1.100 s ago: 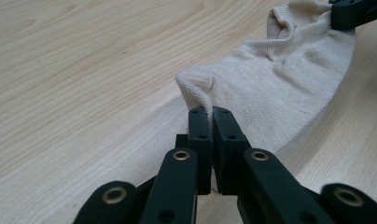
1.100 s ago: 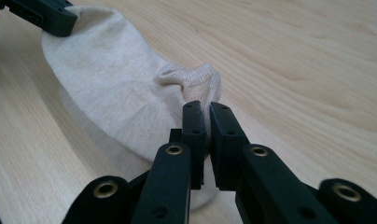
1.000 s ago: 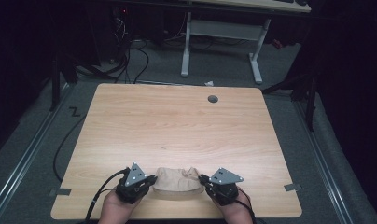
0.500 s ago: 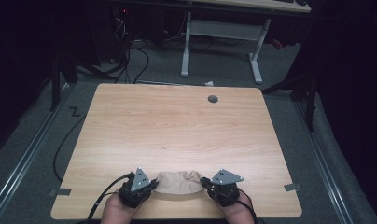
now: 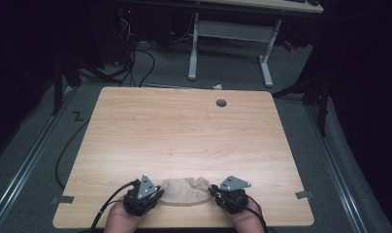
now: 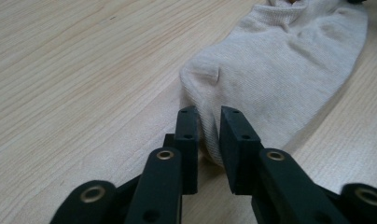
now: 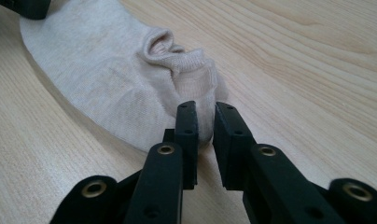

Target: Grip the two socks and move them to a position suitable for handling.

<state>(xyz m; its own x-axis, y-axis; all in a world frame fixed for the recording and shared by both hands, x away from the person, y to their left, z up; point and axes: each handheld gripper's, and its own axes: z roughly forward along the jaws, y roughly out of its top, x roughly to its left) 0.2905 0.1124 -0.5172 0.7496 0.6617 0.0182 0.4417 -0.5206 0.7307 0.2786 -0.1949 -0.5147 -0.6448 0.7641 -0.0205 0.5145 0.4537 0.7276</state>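
High view: a beige sock lay flat on the wooden table, close to the near edge and roughly midway along it, with the left gripper at its left end and the right gripper at its right end. Each gripper was held in a hand entering from the bottom of the frame, the left hand and the right hand, and each carried a grey three-cornered plate on top, with a black cable trailing off toward the near edge. A round grommet hole sat near the far edge of the table, well apart from the sock. Left gripper view: the left gripper had its two black jaws standing a little apart, astride the rounded toe end of the sock; fabric sat in the gap, but the pads were not visibly pressing it, so I recorded the grip as released. Its jaws had just been opening. The sock lay smooth on the wood beyond the jaws, curving away to the upper right. Right gripper view: the right gripper likewise had its jaws slightly parted, straddling the bunched cuff end of the sock, where the ribbed opening was folded and puckered; cloth lay between the pads with no visible pinch, so this grip was also released. These jaws had just been opening too. The foot of the sock stretched away to the upper left, flat against the table.
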